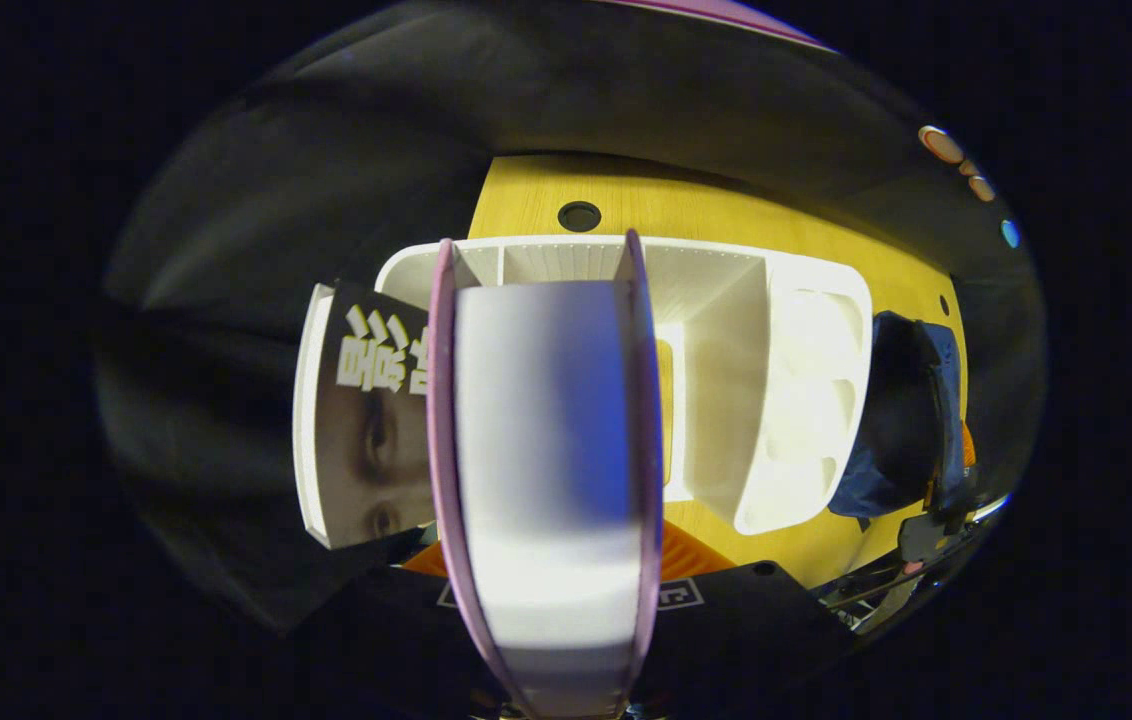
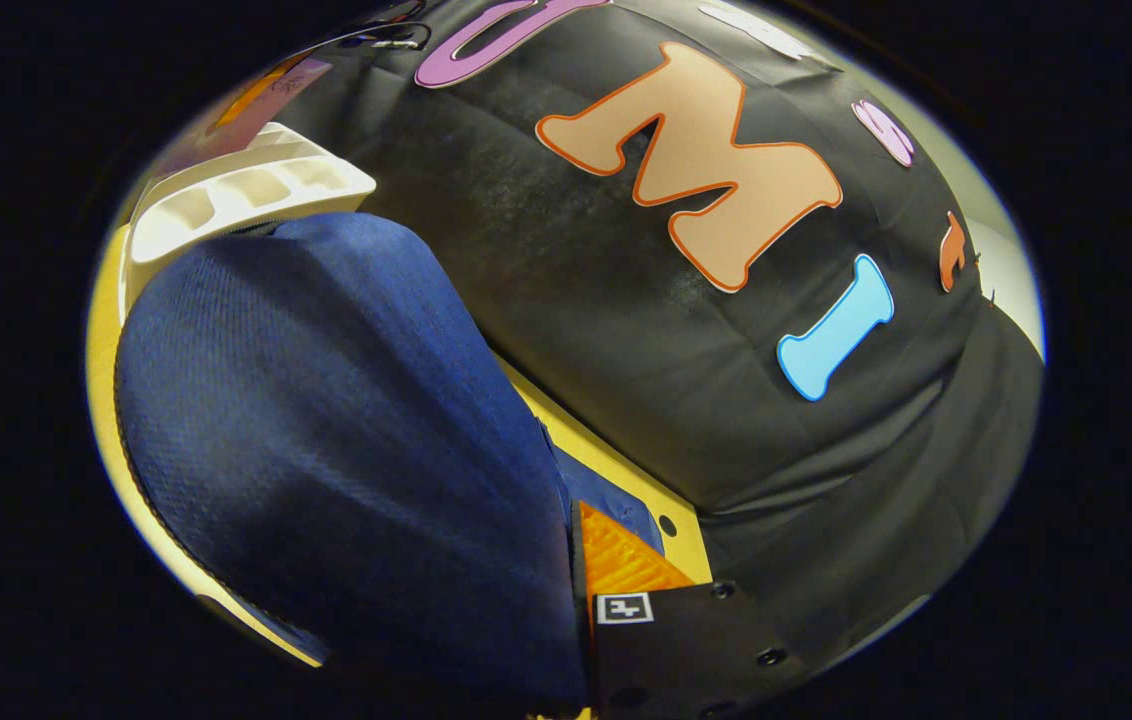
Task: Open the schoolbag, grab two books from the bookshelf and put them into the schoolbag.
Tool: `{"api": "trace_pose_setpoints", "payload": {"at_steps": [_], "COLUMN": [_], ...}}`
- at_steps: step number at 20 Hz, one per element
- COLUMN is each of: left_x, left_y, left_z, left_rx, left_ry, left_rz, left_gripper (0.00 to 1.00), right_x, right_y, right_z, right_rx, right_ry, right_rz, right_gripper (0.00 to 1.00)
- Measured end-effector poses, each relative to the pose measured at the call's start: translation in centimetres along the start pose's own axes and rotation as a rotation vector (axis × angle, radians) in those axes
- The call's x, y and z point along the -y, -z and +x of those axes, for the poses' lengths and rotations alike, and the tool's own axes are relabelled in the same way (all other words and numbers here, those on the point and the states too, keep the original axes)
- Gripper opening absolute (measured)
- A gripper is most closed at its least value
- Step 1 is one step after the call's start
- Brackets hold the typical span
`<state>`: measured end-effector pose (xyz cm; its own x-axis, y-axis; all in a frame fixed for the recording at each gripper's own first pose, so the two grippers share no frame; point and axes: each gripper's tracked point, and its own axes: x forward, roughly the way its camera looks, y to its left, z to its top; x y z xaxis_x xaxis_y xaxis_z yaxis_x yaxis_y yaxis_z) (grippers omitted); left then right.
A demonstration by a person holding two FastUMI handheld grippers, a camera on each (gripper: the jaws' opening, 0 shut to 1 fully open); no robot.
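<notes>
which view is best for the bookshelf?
Left gripper view. It shows most of the white bookshelf on the yellow table: its top edge, compartments and perforated side panel, with a book in front of it. The right gripper view catches just a corner of the bookshelf behind the blue schoolbag.

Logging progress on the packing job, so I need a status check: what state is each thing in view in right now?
purple-edged book: gripped edge-on by the left gripper, off the shelf.
face-cover book: standing at the bookshelf's end, untouched.
bookshelf: white, on the yellow table.
schoolbag: blue; its fabric lies against the right gripper; open or closed, cannot tell.
</notes>
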<state>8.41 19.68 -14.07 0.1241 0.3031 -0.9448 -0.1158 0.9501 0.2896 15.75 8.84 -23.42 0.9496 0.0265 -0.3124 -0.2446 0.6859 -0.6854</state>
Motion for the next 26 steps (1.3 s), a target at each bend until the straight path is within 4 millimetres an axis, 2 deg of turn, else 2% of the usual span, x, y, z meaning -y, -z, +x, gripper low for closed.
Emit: {"api": "trace_pose_setpoints", "payload": {"at_steps": [5, 7, 11, 13, 15, 19, 23, 26], "left_x": [-0.2, 0.5, 4.1, 6.7, 10.2, 18.0, 24.8, 29.0], "left_y": [1.5, 2.1, 2.6, 2.5, 2.4, 1.9, 1.5, 1.9], "left_z": [-6.1, -8.4, -13.5, -14.8, -15.5, -14.8, -10.9, -7.2], "left_rx": [0.082, 0.122, 0.224, 0.275, 0.311, 0.34, 0.338, 0.315], "left_ry": [-0.023, -0.006, 0.075, 0.123, 0.196, 0.392, 0.52, 0.577], "left_rz": [-0.067, -0.11, -0.184, -0.19, -0.207, -0.271, -0.26, -0.264], "left_gripper": [0.42, 0.42, 0.42, 0.42, 0.42, 0.42, 0.41, 0.41], "right_x": [1.5, 1.9, 3.0, 3.3, 3.6, 4.4, 5.0, 5.2], "right_y": [0.3, 0.7, 0.8, 1.0, 0.9, 1.4, 1.8, 1.9], "right_z": [0.2, 0.3, 0.8, 0.8, 0.8, 1.0, 0.7, 0.6], "right_rx": [0.013, 0.013, 0.006, -0.001, -0.004, -0.007, -0.003, 0.003], "right_ry": [-0.032, -0.054, -0.099, -0.123, -0.144, -0.179, -0.208, -0.228], "right_rz": [0.058, 0.086, 0.146, 0.198, 0.241, 0.325, 0.364, 0.378], "right_gripper": [0.08, 0.08, 0.08, 0.07, 0.07, 0.08, 0.07, 0.07]}}
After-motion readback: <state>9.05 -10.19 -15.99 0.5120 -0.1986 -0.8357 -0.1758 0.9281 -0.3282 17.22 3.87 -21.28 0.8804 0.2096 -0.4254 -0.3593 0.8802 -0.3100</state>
